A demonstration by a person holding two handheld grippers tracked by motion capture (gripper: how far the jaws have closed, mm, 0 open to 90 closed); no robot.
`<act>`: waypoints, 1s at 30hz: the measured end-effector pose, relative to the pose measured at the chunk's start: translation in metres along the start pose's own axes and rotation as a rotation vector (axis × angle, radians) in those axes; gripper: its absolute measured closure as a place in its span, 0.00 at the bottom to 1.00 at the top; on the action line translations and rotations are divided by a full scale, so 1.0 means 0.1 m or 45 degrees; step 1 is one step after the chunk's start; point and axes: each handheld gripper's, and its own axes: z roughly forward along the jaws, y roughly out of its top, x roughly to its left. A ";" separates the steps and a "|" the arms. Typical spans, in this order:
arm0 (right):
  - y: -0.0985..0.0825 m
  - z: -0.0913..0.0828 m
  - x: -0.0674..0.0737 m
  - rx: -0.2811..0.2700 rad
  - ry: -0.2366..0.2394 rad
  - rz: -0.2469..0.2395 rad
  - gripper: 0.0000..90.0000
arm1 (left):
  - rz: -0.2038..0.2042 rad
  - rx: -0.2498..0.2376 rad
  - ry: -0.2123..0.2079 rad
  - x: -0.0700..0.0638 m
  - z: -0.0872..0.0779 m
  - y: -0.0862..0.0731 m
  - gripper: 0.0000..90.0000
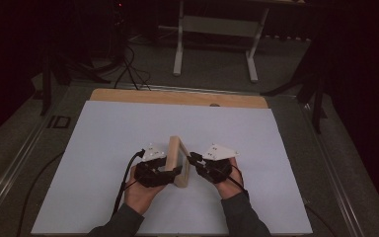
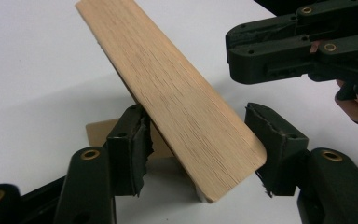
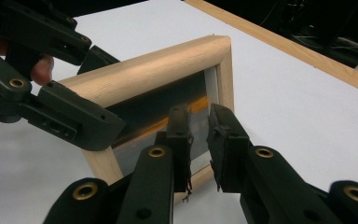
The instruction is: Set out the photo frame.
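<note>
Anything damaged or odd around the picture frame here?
The wooden picture frame stands on edge and looks sound. The left gripper's black jaw pads are torn and ragged at their edges. Nothing has spilled on the white table.

The white tabletop (image 1: 128, 138) lies bare toward its far edge and both side edges, so a gripper can pass freely there. Near the front edge, the upright wooden frame (image 1: 179, 160) blocks the middle, hemmed by the left gripper (image 1: 170, 170) and right gripper (image 1: 193, 159).
</note>
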 end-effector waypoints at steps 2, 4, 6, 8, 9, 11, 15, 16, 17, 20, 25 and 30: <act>0.01 -0.02 -0.02 -0.009 -0.005 0.003 0.87 | 0.003 0.000 0.003 0.00 0.00 0.00 0.48; 0.01 -0.04 -0.03 -0.022 -0.012 0.010 0.88 | 0.009 -0.009 0.013 0.01 -0.01 0.00 0.51; 0.02 -0.07 -0.05 -0.035 -0.022 0.013 0.88 | 0.018 -0.013 0.025 0.01 -0.02 0.00 0.54; 0.03 -0.08 -0.06 -0.043 -0.026 0.021 0.89 | 0.028 -0.021 0.038 0.01 -0.03 0.00 0.56; 0.03 -0.10 -0.08 -0.045 -0.032 0.023 0.89 | 0.031 -0.029 0.047 0.00 -0.04 0.00 0.58; 0.03 -0.13 -0.11 -0.060 -0.043 0.034 0.89 | 0.044 -0.037 0.058 0.00 -0.05 -0.01 0.63; 0.03 -0.15 -0.12 -0.069 -0.055 0.044 0.90 | 0.073 -0.046 0.057 -0.02 -0.04 -0.01 0.64; 0.04 -0.15 -0.13 -0.074 -0.058 0.044 0.91 | 0.081 -0.048 0.055 -0.03 -0.04 -0.01 0.64; 0.04 -0.16 -0.13 -0.078 -0.063 0.041 0.92 | 0.081 -0.048 0.055 -0.03 -0.04 -0.01 0.64; 0.04 -0.17 -0.14 -0.084 -0.080 0.047 0.95 | 0.128 -0.048 0.050 -0.06 -0.04 -0.01 0.65; 0.04 -0.19 -0.16 -0.093 -0.095 0.058 0.98 | 0.147 -0.043 0.038 -0.07 -0.03 -0.01 0.66; 0.06 -0.20 -0.15 -0.110 -0.106 0.068 0.99 | 0.191 -0.036 0.048 -0.09 -0.03 -0.02 0.67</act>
